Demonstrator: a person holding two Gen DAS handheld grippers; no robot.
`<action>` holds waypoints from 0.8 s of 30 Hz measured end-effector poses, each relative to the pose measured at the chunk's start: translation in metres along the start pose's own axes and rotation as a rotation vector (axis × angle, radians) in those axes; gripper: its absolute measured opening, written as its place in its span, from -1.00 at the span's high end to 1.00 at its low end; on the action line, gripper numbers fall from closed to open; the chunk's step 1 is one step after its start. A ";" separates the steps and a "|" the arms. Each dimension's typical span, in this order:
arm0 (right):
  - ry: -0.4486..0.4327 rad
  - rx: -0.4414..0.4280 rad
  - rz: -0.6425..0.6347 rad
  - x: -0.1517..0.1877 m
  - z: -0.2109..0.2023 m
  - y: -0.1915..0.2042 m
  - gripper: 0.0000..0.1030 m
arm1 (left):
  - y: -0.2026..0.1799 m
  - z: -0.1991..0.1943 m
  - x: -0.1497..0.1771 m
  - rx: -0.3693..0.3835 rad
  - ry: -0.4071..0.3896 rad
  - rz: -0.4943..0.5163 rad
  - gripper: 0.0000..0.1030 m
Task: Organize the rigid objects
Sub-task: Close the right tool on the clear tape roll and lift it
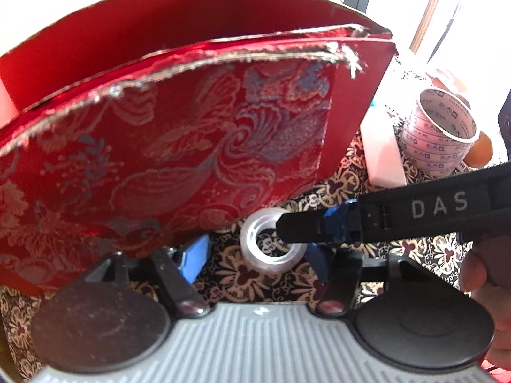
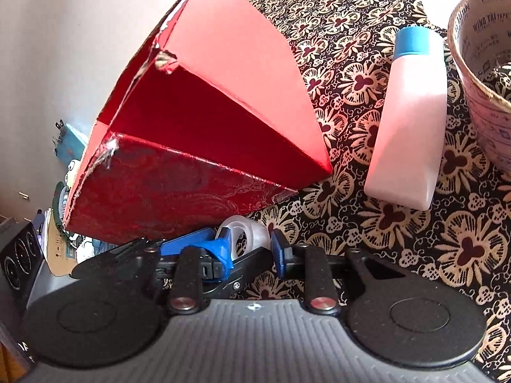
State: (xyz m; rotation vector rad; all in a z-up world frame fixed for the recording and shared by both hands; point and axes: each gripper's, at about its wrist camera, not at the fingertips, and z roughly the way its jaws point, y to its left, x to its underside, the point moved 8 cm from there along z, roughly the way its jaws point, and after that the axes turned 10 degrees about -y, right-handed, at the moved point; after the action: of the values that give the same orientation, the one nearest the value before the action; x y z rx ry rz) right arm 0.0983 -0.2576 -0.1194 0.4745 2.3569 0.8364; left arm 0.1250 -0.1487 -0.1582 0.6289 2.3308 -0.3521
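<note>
A small clear tape roll (image 1: 271, 245) lies flat on the patterned cloth, right in front of a red brocade box (image 1: 153, 146). My left gripper (image 1: 255, 255) is open, its blue fingertips (image 1: 194, 255) either side of the roll. The right gripper's black finger (image 1: 300, 229) reaches in from the right and pokes into the roll's hole. In the right wrist view the roll (image 2: 244, 236) sits between my right gripper's (image 2: 250, 245) blue fingertips (image 2: 223, 249), which straddle its wall. The red box (image 2: 204, 134) stands just behind it.
A white bottle with a blue cap (image 2: 408, 121) lies right of the box. A large printed tape roll (image 2: 482, 73) stands at the far right, also in the left wrist view (image 1: 440, 134). The floral cloth (image 2: 415, 223) covers the table. Clutter and a charger (image 2: 67, 140) lie at the left.
</note>
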 end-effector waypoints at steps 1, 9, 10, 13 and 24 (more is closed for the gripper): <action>0.001 0.001 -0.009 0.000 0.000 0.001 0.86 | 0.000 0.000 0.000 0.000 0.000 0.000 -0.23; 0.009 0.011 -0.046 0.001 0.002 0.007 0.86 | -0.002 -0.003 -0.002 -0.001 -0.004 0.021 -0.06; 0.010 0.011 -0.044 0.001 0.002 0.007 0.86 | -0.003 -0.002 -0.002 0.001 -0.007 0.024 -0.01; 0.008 0.010 -0.054 0.001 0.003 0.008 0.86 | -0.005 -0.004 -0.001 0.017 -0.019 0.029 0.13; -0.025 0.044 -0.223 0.010 0.007 0.025 0.96 | -0.004 -0.016 0.008 0.067 -0.047 0.017 0.20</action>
State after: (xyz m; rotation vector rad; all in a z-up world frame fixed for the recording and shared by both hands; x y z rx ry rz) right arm 0.0983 -0.2310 -0.1115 0.2325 2.3558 0.6731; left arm 0.1091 -0.1427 -0.1521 0.6657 2.2759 -0.4341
